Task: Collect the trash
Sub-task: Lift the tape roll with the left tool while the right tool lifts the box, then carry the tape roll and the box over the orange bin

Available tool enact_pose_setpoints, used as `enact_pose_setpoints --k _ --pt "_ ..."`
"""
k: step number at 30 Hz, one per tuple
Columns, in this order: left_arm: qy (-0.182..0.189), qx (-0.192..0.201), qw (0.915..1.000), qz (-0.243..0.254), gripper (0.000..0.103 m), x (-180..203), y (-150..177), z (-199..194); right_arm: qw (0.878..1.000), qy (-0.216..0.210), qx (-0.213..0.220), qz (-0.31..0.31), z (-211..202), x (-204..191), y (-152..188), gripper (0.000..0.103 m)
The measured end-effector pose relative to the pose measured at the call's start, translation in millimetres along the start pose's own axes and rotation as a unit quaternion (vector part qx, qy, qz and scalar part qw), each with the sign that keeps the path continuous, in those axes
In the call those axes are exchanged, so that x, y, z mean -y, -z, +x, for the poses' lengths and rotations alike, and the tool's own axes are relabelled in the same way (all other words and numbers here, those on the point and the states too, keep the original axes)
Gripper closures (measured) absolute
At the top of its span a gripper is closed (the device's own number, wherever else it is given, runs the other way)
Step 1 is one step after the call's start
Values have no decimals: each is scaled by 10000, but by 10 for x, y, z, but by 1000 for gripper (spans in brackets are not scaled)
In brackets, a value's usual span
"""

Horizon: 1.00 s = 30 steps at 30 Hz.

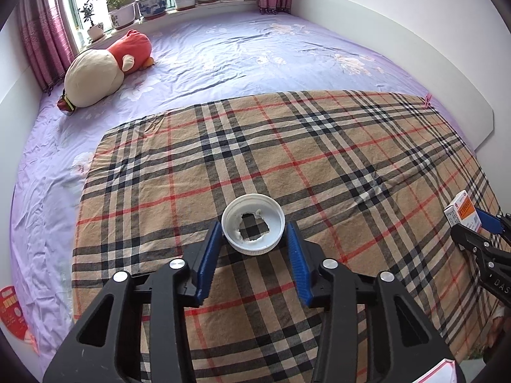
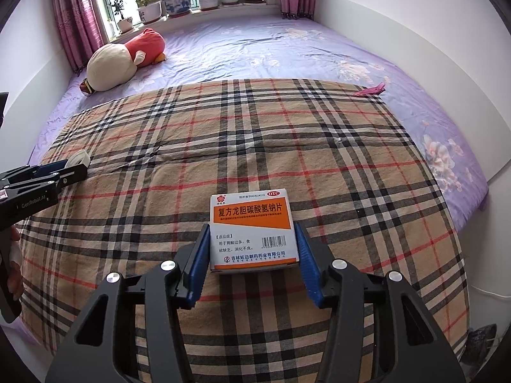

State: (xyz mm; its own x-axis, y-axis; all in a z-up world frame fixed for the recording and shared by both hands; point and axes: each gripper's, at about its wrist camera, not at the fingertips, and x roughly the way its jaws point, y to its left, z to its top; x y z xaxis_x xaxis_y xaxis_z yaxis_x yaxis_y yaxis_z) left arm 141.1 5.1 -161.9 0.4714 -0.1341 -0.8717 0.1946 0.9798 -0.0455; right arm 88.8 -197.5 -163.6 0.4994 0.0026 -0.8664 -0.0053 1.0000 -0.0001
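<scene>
At lower centre of the left wrist view, the left tongs (image 1: pixel 254 236) clamp a white bottle cap (image 1: pixel 253 228) with a ragged hole torn through its top, on the plaid blanket (image 1: pixel 287 159). The right tongs (image 2: pixel 252 242) clamp an orange-and-white medicine box (image 2: pixel 252 229) at lower centre.

A tan, black and red plaid cloth (image 2: pixel 255 146) lies spread over a lilac floral bedsheet (image 2: pixel 287 48). A cream and red plush toy (image 2: pixel 124 60) rests near the windowsill, where potted plants (image 2: pixel 179 0) stand in a row. Magenta curtains (image 2: pixel 76 9) flank the window. A pink clothes peg (image 2: pixel 372 89) lies at the cloth's far corner.
</scene>
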Motion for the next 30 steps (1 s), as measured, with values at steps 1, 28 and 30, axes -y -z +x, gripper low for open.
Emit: enact_pose_setpoints --k 1,28,30 --pt "56 -26 10000 -21 64 -14 5 -9 10000 -19 -14 -7 -7 -4 3 51" --pt "912 -34 9909 985 65 828 162 -584 9956 -440 451 688 -971 365 337 51" --pt "1019 -33 9883 1131 65 999 182 -642 9945 -420 514 809 -1091 469 413 51"
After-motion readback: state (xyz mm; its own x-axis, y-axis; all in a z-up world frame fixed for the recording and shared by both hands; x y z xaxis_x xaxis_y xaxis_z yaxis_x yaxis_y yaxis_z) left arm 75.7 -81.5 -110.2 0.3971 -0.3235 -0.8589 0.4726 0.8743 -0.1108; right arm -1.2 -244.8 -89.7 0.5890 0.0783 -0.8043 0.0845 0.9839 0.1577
